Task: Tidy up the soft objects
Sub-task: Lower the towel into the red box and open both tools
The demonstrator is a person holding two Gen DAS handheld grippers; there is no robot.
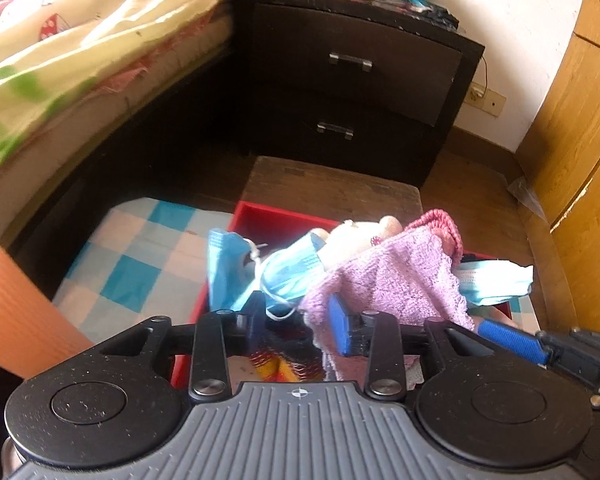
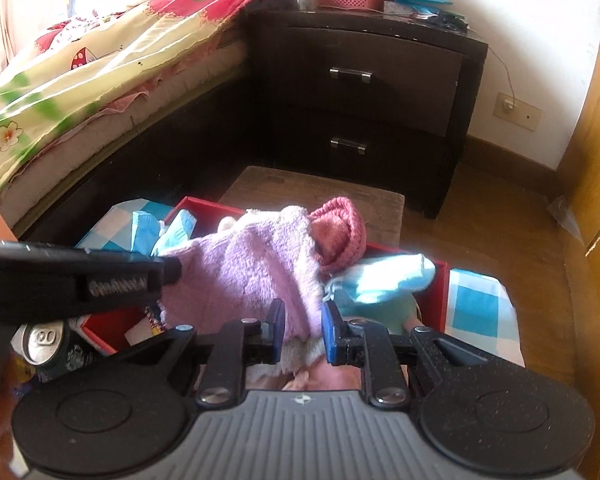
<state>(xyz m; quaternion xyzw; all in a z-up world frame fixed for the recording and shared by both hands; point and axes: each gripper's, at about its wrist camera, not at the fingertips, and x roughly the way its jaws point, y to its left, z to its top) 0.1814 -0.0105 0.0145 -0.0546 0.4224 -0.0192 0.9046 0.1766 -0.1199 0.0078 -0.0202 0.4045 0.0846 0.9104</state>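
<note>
Left gripper (image 1: 296, 320): jaws parted, fluffy lilac terry cloth (image 1: 392, 280) draped over its right finger, not pinched. Cloth sits atop the pile in the red open-top box (image 1: 260, 216), beside the crumpled blue face masks (image 1: 296, 272). Right gripper (image 2: 302, 334): clamped on the cloth's hem. Light, limp, grippy pile; take it by a bunched edge.

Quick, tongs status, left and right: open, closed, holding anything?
Left tongs: open; purple towel drapes over one side, not gripped.
Right tongs: closed on the purple towel.
</note>
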